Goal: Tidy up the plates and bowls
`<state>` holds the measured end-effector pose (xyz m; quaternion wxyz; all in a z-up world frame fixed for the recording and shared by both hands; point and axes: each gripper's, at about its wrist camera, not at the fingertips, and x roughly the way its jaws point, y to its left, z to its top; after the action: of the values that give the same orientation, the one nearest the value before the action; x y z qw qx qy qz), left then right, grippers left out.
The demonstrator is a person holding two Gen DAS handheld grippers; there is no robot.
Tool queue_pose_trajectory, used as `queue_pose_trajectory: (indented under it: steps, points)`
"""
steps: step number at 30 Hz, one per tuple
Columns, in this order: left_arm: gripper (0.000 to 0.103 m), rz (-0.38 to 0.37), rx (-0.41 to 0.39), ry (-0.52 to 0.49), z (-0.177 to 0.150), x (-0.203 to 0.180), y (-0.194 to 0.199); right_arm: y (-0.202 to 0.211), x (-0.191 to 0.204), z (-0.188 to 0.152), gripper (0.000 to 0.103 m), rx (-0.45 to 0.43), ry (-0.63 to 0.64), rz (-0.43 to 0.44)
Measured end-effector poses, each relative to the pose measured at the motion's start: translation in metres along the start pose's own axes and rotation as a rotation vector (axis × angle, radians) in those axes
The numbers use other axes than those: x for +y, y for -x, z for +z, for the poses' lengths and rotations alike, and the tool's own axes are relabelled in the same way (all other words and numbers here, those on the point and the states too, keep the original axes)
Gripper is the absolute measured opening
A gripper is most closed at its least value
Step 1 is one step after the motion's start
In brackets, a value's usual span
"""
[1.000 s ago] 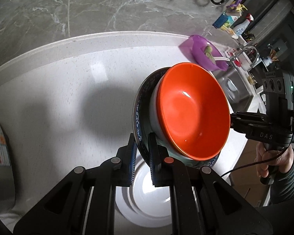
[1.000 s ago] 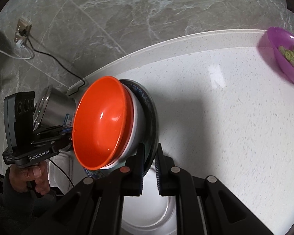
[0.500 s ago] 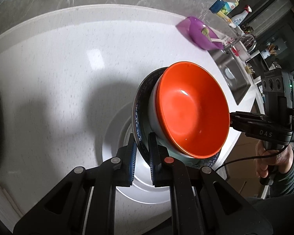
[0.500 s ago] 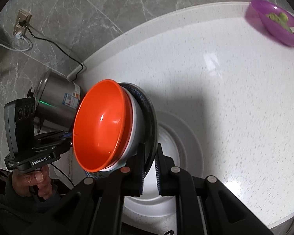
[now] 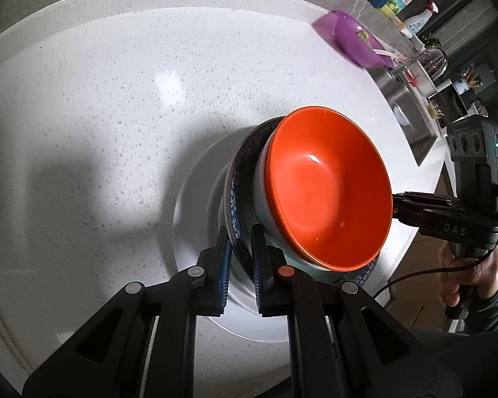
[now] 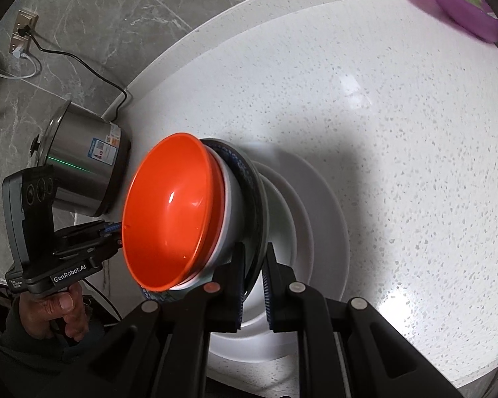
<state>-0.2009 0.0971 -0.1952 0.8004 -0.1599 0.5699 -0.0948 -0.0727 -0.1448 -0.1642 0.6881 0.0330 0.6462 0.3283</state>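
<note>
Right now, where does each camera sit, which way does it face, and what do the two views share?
Left wrist: on the left gripper, facing along its fingers, which clamp the blue-patterned plate carrying the orange bowl; the right gripper and right hand show.
Right wrist: on the right gripper, clamping the opposite rim; the left gripper and left hand show.
Shared: bowl, plate, white plates, purple bowl, countertop.

A home kitchen: speckled white bench [image 5: 116, 99], steel sink [image 5: 411, 116] with faucet [image 5: 431, 59], marble-look wall [image 6: 132, 6], cooking pot [image 6: 83, 165].
</note>
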Motion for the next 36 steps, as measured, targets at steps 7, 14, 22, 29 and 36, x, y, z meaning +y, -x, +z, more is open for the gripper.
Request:
queue_pose_trajectory:
  steps: [7, 14, 22, 29, 36]
  points:
    - [0.009, 0.009, 0.015, 0.003, -0.002, 0.003, -0.013, -0.009, -0.006, -0.007, 0.014, 0.009, -0.013, -0.002]
    - [0.009, 0.012, 0.010, -0.009, 0.001, 0.002, -0.020, -0.010, -0.007, -0.007, 0.014, 0.012, -0.007, -0.006]
    - [0.012, 0.004, -0.012, -0.004, 0.000, 0.002, -0.019, -0.011, -0.004, -0.008, 0.015, 0.005, 0.016, -0.020]
    - [0.088, 0.043, -0.088, 0.024, -0.006, 0.020, 0.001, 0.001, -0.007, -0.013, 0.039, -0.027, -0.005, -0.074]
    - [0.103, 0.084, -0.204, 0.007, -0.010, 0.030, 0.036, 0.037, -0.008, -0.033, 0.086, -0.152, -0.077, -0.122]
